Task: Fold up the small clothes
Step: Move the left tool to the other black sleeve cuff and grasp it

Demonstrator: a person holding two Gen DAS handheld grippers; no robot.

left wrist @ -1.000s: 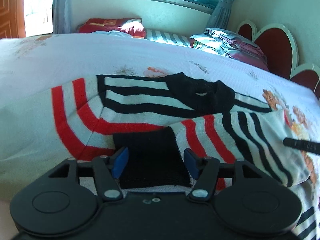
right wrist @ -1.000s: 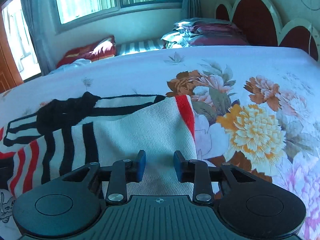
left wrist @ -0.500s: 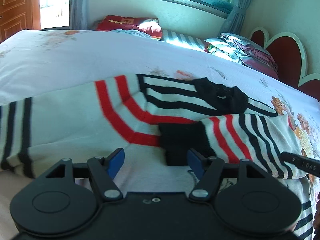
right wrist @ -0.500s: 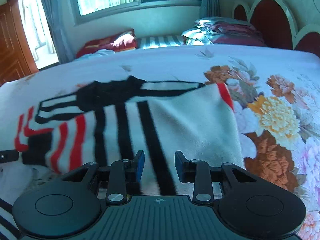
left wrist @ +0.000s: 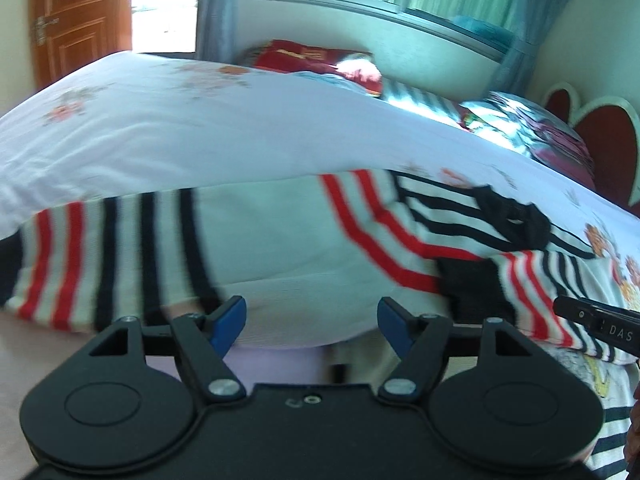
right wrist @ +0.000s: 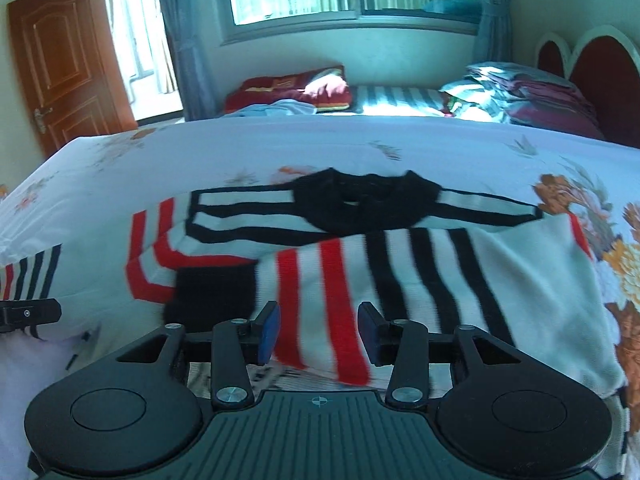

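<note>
A white sweater (left wrist: 280, 240) with red and black stripes and a black collar (right wrist: 360, 204) lies flat on the floral bed sheet (right wrist: 240, 152). One sleeve is folded across its body, its black cuff (right wrist: 216, 292) near the middle. The other sleeve (left wrist: 80, 260) stretches out to the left. My left gripper (left wrist: 312, 316) hovers over the sweater's near edge, jaws opening, with nothing pressed between the pads. My right gripper (right wrist: 320, 328) hangs above the folded sleeve, jaws opening too, its pads clear of the cloth. Each view catches the other gripper's finger at its edge.
A stack of folded blankets (right wrist: 532, 96) and a red pillow (right wrist: 288, 88) sit at the far side by the headboard (right wrist: 600, 64). Another printed garment (left wrist: 592, 376) lies under the sweater's near edge. A wooden door (right wrist: 60, 72) stands at left.
Both grippers have drawn back and slid left across the sweater, their jaws wider. The black cuff that sat between the left pads now lies off to the right.
</note>
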